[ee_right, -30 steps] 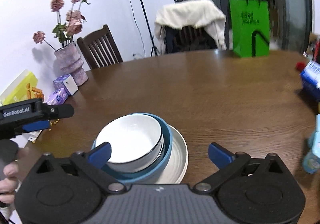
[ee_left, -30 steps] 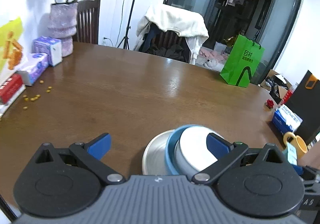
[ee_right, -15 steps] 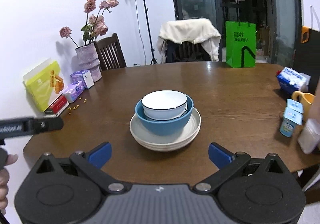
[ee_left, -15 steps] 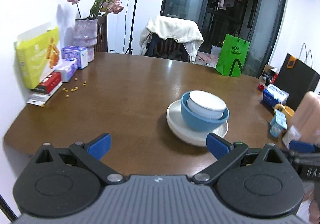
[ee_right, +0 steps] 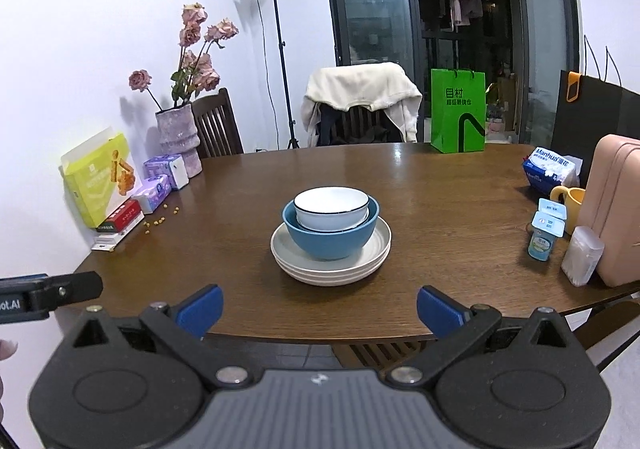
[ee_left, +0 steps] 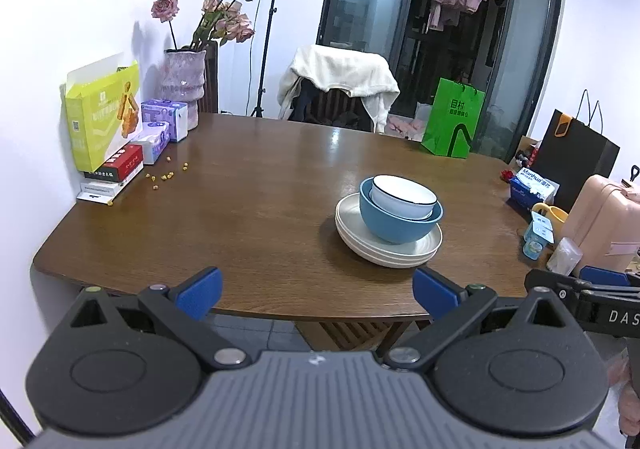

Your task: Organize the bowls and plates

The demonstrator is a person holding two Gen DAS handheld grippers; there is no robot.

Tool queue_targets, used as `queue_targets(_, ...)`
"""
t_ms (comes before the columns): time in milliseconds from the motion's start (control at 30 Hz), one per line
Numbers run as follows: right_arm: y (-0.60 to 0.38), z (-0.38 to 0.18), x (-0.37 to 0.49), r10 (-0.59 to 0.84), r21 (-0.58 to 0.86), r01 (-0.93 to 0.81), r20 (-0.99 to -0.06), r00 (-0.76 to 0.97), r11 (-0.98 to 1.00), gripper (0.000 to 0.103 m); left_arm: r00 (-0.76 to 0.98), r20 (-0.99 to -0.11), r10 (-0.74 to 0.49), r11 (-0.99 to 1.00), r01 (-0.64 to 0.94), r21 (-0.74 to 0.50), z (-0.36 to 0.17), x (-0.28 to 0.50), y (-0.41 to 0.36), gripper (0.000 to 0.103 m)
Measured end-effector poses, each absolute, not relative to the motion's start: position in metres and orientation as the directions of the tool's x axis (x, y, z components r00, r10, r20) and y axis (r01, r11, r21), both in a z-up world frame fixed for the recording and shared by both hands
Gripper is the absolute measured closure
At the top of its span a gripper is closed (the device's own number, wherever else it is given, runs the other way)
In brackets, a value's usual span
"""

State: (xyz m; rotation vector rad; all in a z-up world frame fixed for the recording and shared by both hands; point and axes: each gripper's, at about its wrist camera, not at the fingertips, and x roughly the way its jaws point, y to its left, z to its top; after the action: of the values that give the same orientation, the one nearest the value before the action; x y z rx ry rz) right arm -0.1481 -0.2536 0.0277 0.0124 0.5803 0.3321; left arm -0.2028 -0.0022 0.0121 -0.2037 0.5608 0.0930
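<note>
Both grippers, left (ee_left: 316,291) and right (ee_right: 318,309), hang with blue-padded jaws spread wide, gripping nothing. Ahead of them on the glossy wooden table (ee_right: 440,209), a smooth white bowl (ee_right: 331,207) nests in a round blue bowl (ee_right: 330,237) atop stacked cream plates (ee_right: 332,269).

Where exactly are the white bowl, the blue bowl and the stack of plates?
white bowl (ee_right: 331,201), right wrist view, on its inside.
blue bowl (ee_right: 330,244), right wrist view, on its outer wall.
stack of plates (ee_right: 370,255), right wrist view, on the right rim.
</note>
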Motion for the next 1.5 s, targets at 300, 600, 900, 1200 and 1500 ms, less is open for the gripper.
queue_targets(300, -0.252, 0.031, -0.158, 0.312, 0.106, -0.303, -0.531, 0.788, 0.947, 0.000, 0.848, -0.528, 0.036, 0.975, -0.145, -0.168, 0.014, -0.213, 0.001, 0.000)
queue_targets(600, -0.243, 0.033, -0.161, 0.318, 0.097, -0.316, -0.530, 0.786, 0.944, 0.000, 0.849, -0.527, 0.043, 0.974, -0.153, -0.167, 0.014, -0.217, 0.006, 0.000)
queue_targets(900, -0.241, 0.033, -0.160, 0.316, 0.094, -0.316, -0.532, 0.786, 0.944, 0.000, 0.850, -0.525, 0.043, 0.974, -0.152, -0.167, 0.014, -0.218, 0.007, 0.000)
queue_targets(1200, -0.240, 0.032, -0.161, 0.313, 0.091, -0.315, -0.532, 0.786, 0.945, 0.000, 0.852, -0.522, 0.042, 0.973, -0.154, -0.171, 0.014, -0.220, 0.009, 0.000)
queue_targets(1500, -0.241, 0.031, -0.162, 0.312, 0.086, -0.317, -0.534, 0.786, 0.945, 0.000, 0.855, -0.517, 0.047, 0.972, -0.158, -0.173, 0.016, -0.220, 0.013, 0.000)
